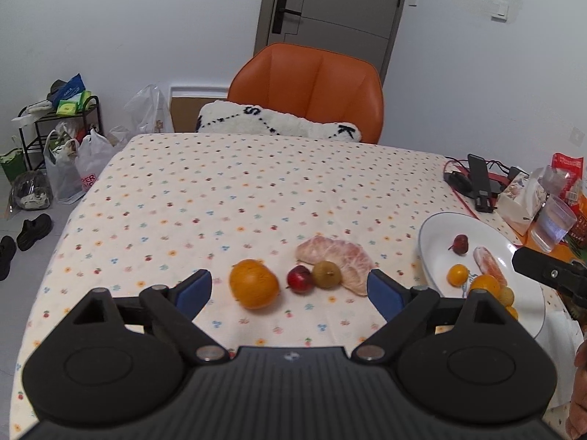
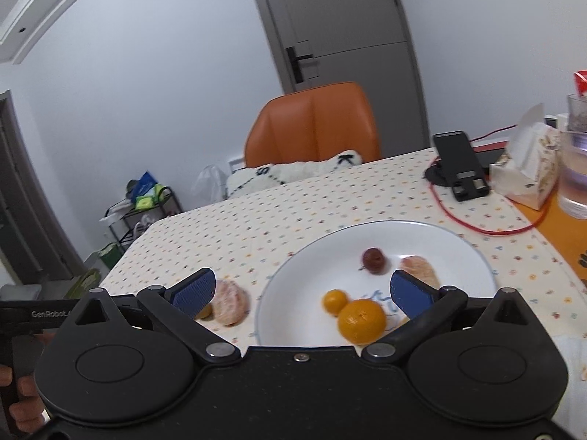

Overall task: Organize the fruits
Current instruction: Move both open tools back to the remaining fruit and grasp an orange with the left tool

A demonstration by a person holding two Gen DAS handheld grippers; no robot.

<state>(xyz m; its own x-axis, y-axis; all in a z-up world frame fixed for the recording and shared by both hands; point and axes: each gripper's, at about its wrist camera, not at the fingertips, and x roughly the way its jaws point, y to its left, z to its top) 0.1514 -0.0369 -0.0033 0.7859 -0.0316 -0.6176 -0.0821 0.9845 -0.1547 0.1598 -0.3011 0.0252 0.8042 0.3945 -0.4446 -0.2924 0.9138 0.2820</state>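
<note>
On the flowered tablecloth lie an orange [image 1: 254, 284], a small red fruit [image 1: 300, 279], a brown-green fruit [image 1: 327, 274] and a peeled pomelo piece [image 1: 341, 260]. My left gripper [image 1: 290, 291] hovers open just in front of them, holding nothing. To the right stands a white plate [image 1: 433, 234], also seen as the white plate [image 2: 286, 293] in the right wrist view. It holds an orange [image 2: 361, 321], a small yellow fruit [image 2: 334, 302], a dark red fruit [image 2: 374, 260] and a peeled segment [image 2: 422, 269]. My right gripper [image 2: 302, 295] is open above the plate's near rim, empty.
An orange chair [image 1: 312, 88] with a white cushion [image 1: 275, 123] stands at the table's far side. At the right edge are a black phone stand [image 2: 460, 168], a red cable [image 2: 477, 225], a tissue pack [image 2: 528, 168] and a glass [image 2: 574, 176]. Bags and a rack [image 1: 58, 146] are on the floor, left.
</note>
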